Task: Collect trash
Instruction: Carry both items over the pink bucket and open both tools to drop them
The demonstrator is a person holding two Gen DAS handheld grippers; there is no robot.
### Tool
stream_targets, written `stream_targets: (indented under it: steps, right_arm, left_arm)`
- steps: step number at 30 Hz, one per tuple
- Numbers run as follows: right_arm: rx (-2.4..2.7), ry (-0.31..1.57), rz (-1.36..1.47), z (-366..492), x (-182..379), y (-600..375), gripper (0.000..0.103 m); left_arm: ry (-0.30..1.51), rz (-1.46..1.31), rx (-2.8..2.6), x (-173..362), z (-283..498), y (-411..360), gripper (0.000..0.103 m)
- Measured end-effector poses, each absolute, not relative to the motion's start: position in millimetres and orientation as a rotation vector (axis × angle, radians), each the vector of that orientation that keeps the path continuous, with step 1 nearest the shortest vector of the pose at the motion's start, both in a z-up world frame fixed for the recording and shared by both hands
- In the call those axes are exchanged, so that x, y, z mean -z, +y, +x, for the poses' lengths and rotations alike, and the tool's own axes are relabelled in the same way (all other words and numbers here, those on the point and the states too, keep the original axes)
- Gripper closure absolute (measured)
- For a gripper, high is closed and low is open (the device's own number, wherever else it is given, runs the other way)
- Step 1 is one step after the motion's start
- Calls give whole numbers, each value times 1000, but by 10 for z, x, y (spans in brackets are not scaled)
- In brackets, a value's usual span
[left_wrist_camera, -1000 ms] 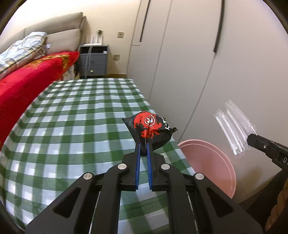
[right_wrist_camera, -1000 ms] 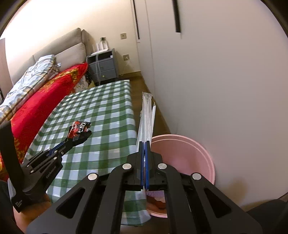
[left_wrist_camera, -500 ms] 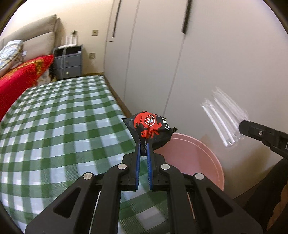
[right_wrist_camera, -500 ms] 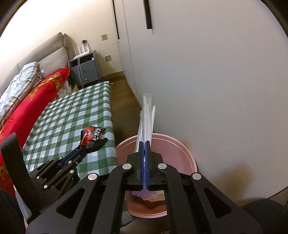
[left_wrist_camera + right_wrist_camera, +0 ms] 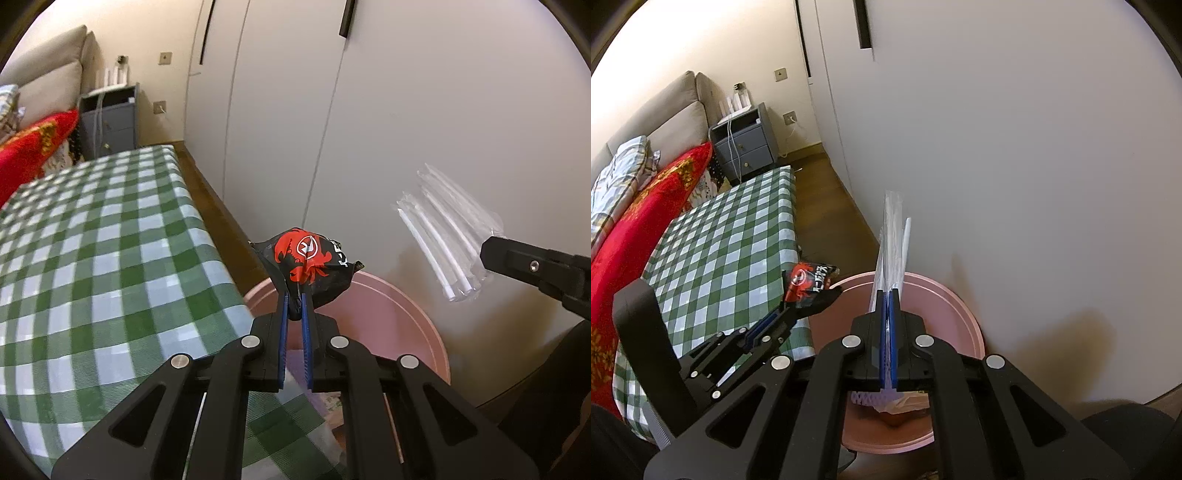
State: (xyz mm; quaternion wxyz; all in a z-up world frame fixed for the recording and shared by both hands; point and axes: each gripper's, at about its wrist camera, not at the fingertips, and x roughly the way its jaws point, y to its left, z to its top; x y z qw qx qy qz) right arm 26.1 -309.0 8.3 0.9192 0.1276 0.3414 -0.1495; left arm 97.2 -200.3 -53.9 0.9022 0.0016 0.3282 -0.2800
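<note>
Pink bin (image 5: 960,306) beside checked table (image 5: 731,251); left hand-held gripper (image 5: 295,306) clamps snack wrapper (image 5: 306,262), right hand-held gripper (image 5: 889,299) straw packet (image 5: 892,236).

Straw packet (image 5: 892,240) over pink bin (image 5: 964,317)

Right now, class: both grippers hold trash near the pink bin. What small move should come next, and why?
Probably open the right gripper first: its clear straw packet already hangs over the pink bin, which holds other trash. The left gripper, clamping the black-and-red wrapper, sits only at the rim.
</note>
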Motion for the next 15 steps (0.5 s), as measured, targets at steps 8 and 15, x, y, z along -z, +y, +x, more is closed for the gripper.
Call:
stream_targets:
  steps: [8, 15]
  right_arm:
    - [353, 695, 308, 210, -94, -3182, 61]
    - [346, 666, 313, 137, -156, -3139, 58]
  left_arm:
    - [721, 10, 622, 623, 1064, -2040, 91]
    - [687, 10, 605, 463, 966, -1850, 91]
